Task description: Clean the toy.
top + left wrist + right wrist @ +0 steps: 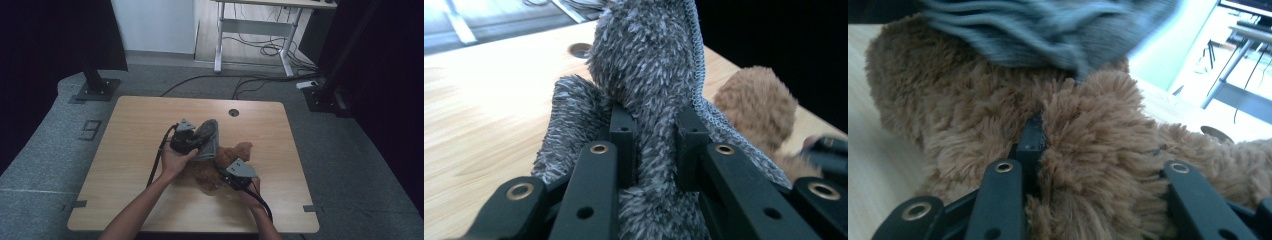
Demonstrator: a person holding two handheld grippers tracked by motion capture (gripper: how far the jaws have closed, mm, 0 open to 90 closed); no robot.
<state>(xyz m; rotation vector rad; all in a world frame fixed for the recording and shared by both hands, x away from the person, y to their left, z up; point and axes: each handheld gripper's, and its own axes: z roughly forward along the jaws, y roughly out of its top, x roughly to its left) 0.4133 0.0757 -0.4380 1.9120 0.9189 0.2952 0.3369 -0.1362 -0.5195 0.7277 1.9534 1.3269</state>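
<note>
Grey cloth [649, 65] upright in left gripper [655, 145], above brown plush [998, 115].

The grey cloth [649, 70] runs off the top of the left gripper view and covers part of the brown plush [220, 165] from above. In the right gripper view the cloth is blurred along the top edge. There the plush swallows the right gripper's [1093, 150] far jaw tip, and its shape can't be made out. The person's forearms are cut off at the bottom of the high view.
</note>
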